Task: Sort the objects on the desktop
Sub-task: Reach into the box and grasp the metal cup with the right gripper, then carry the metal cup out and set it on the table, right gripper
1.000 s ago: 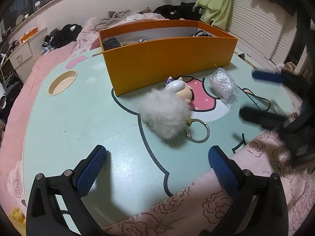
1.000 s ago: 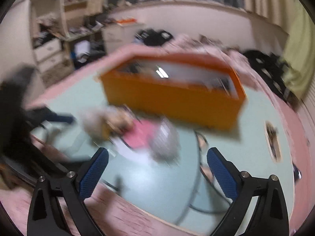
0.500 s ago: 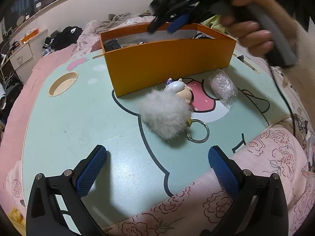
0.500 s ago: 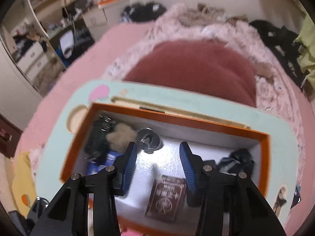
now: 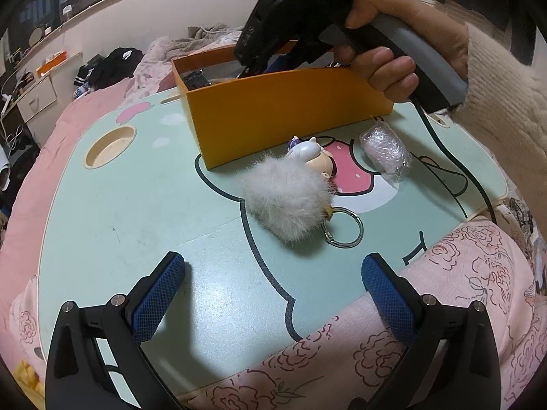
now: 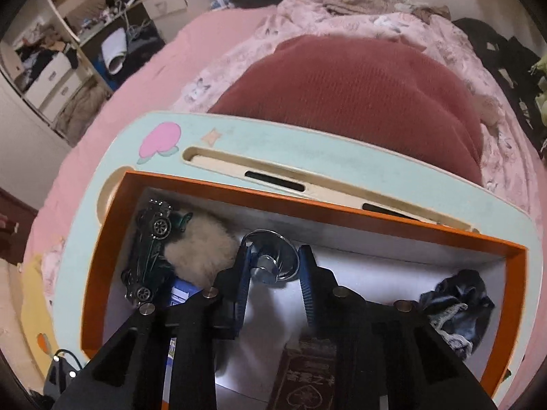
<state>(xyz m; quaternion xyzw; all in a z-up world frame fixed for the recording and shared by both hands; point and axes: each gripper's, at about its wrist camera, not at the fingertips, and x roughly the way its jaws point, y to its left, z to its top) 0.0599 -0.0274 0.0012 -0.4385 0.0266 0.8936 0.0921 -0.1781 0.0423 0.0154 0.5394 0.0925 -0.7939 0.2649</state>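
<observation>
An orange box (image 5: 280, 109) stands at the far side of the mint lap table (image 5: 136, 205). In front of it lie a white fluffy keychain (image 5: 287, 198) with a doll head and ring, and a small clear plastic bundle (image 5: 384, 148). My left gripper (image 5: 273, 287) is open and empty above the table's near edge. My right gripper (image 6: 273, 266) reaches down into the box (image 6: 307, 201) and is shut on a shiny metal suction-cup piece (image 6: 270, 259). In the left wrist view the right gripper's body (image 5: 273, 24) hangs over the box.
Inside the box lie a dark green toy car (image 6: 150, 253), a beige pompom (image 6: 201, 249), a dark card pack (image 6: 307, 372), a blue item and a dark cloth scrap (image 6: 458, 300). A round cup hole (image 5: 109, 145) sits at the table's left. Pink bedding surrounds the table.
My right gripper swung from the table's right side up over the box, narrowed, and now dips lower into it with the metal piece between its fingers. My left gripper has not moved.
</observation>
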